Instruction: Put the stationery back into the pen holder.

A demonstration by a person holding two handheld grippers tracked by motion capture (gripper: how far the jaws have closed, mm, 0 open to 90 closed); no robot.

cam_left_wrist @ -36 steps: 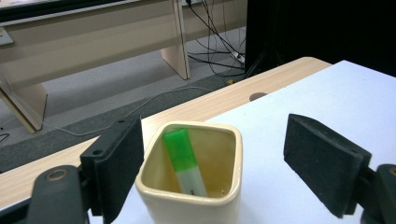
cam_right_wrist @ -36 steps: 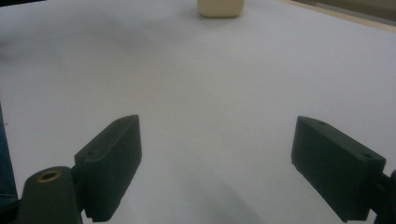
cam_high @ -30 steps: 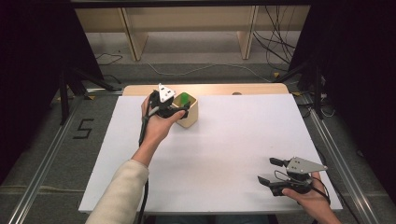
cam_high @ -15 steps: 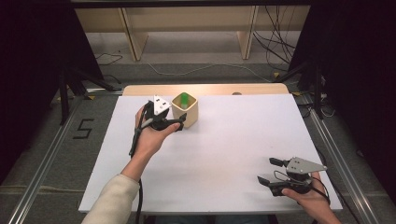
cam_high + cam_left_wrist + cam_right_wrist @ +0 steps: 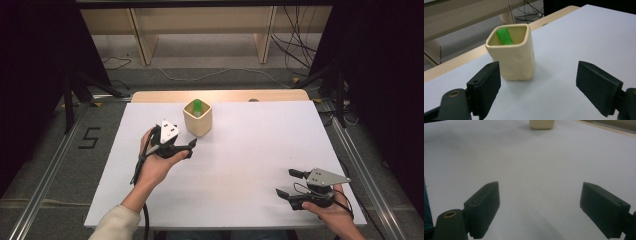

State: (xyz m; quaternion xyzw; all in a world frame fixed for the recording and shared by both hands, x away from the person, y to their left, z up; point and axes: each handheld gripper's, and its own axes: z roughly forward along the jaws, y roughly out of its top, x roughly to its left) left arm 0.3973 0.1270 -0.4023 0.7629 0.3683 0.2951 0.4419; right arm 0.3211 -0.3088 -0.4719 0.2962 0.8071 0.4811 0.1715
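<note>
In the high view the left tongs (image 5: pixel 189 148), spread and empty, have drawn back from the cream cup (image 5: pixel 198 120) and now sit just beside it on its near-left, while the green stick (image 5: pixel 198 106) stands inside the cup, so the drop looks done. The left gripper view has the cup (image 5: pixel 512 60) ahead between wide jaws, stick (image 5: pixel 505 36) leaning within. In the right gripper view the right tongs (image 5: pixel 539 211) stay spread over bare bench (image 5: pixel 544 167), well apart from the cup (image 5: pixel 542 124).

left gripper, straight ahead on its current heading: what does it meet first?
Probably the cream cup with the green piece inside. In the left gripper view, the left gripper has open jaws framing it, though the cup sits left of centre, so it might graze past.
</note>
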